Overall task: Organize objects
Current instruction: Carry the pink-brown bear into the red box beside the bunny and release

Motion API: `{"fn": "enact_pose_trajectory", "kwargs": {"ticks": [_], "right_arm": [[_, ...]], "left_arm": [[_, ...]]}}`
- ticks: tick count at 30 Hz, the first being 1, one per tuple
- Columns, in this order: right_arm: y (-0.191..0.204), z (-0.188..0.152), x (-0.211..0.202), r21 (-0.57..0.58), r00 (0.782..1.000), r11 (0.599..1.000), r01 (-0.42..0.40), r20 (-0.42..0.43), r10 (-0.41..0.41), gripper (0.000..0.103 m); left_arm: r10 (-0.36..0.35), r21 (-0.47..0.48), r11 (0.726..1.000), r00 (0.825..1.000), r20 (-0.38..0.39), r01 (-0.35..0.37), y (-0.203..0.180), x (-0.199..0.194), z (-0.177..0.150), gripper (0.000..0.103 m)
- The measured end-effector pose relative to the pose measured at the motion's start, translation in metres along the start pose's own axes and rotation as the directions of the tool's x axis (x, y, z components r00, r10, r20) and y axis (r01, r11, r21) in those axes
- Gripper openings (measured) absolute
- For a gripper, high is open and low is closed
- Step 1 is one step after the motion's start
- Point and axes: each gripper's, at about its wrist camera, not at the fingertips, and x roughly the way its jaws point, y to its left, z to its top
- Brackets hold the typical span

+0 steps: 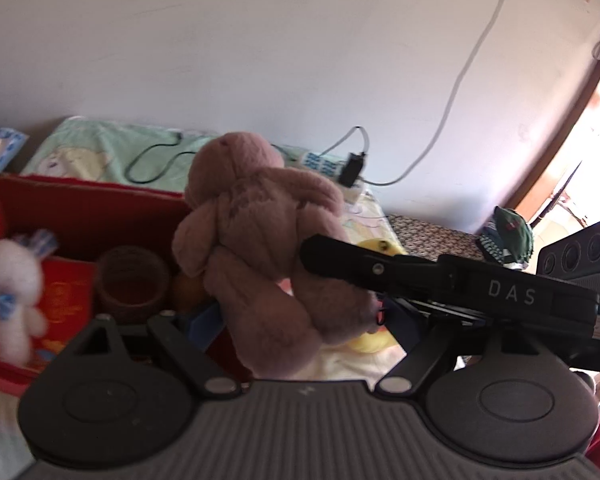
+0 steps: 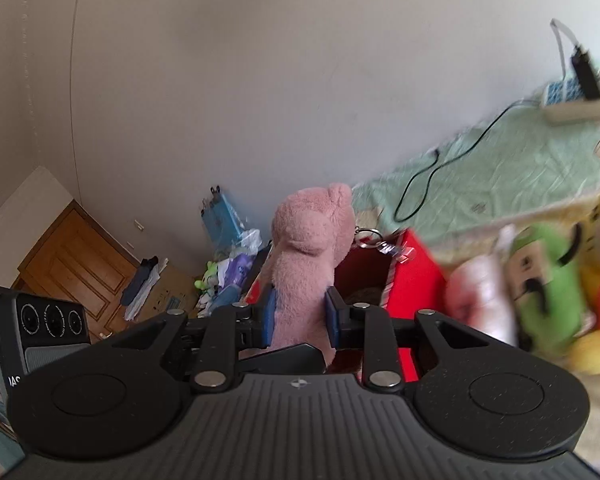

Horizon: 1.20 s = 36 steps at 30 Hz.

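Observation:
A pink plush bunny (image 1: 260, 216) hangs upright in the air above the bed. My right gripper (image 2: 300, 312) is shut on its body between the blue pads (image 2: 269, 314), and comes in from the right in the left wrist view (image 1: 420, 276). My left gripper (image 1: 296, 320) is spread wide open just under the bunny, whose legs hang between the fingers; the right fingertip is hidden. An open red box (image 1: 80, 200) stands to the left, holding a white plush (image 1: 8, 280) and a woven cup (image 1: 132, 280). That red box (image 2: 416, 268) sits right behind the bunny in the right wrist view.
Green (image 2: 548, 280), yellow and white plush toys lie blurred on the bed at right. A yellow toy (image 1: 368, 340) lies under the bunny. A power strip (image 1: 324, 164) with cables rests on the green sheet (image 1: 100, 152) by the wall. A wooden door (image 2: 72, 256) and floor clutter (image 2: 228, 272) are beyond the bed.

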Motion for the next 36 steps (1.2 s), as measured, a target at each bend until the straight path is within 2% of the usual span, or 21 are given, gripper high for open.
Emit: {"fn": "enact_pose_trajectory", "kwargs": {"ticks": [11, 20, 25, 32, 36], "right_arm": [[0.032, -0.032, 0.078, 0.053, 0.998, 0.998, 0.023, -0.057, -0.020, 0.027], [0.032, -0.055, 0.121, 0.106, 0.992, 0.990, 0.091, -0.095, -0.081, 0.027], [0.033, -0.064, 0.133, 0.124, 0.987, 0.983, 0.138, -0.105, -0.125, 0.027], [0.037, -0.063, 0.152, 0.108, 0.961, 0.964, 0.241, -0.166, -0.222, 0.027], [0.035, -0.063, 0.161, 0.109, 0.947, 0.954, 0.280, -0.191, -0.257, 0.028]], "left_arm": [[0.032, -0.038, 0.999, 0.998, -0.053, -0.034, 0.101, -0.017, 0.000, 0.084], [0.051, -0.052, 0.997, 0.990, -0.132, -0.059, 0.155, -0.002, -0.005, 0.084], [0.069, -0.011, 0.997, 0.986, -0.153, -0.072, 0.165, 0.001, -0.007, 0.080], [0.097, 0.000, 0.995, 0.977, -0.188, -0.098, 0.177, 0.008, -0.004, 0.080], [0.139, 0.022, 0.990, 0.970, -0.200, -0.137, 0.178, 0.009, -0.002, 0.085]]}}
